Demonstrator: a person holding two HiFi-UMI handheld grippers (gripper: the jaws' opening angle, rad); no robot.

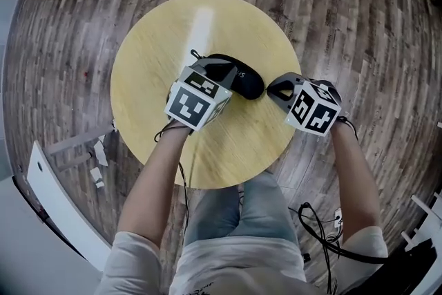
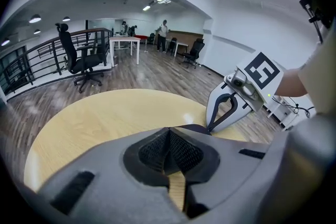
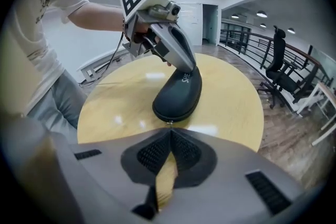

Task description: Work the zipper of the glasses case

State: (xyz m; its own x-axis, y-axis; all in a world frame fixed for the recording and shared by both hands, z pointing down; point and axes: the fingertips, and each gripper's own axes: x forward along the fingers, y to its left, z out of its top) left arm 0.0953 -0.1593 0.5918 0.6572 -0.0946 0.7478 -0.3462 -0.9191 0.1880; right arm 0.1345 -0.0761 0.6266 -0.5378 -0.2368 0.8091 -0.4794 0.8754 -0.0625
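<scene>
Well inside the table [image 1: 141, 141] rim lies glasses case [image 1: 243, 79]; left gripper [image 2: 169, 132], right gripper [image 3: 170, 134] jaws together.

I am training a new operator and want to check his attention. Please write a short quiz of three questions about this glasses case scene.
1. True or false: the glasses case is white.
2. The right gripper has its jaws: A) wide apart; B) together.
3. What shape is the top of the table?
Key: 1 false; 2 B; 3 round.
</scene>
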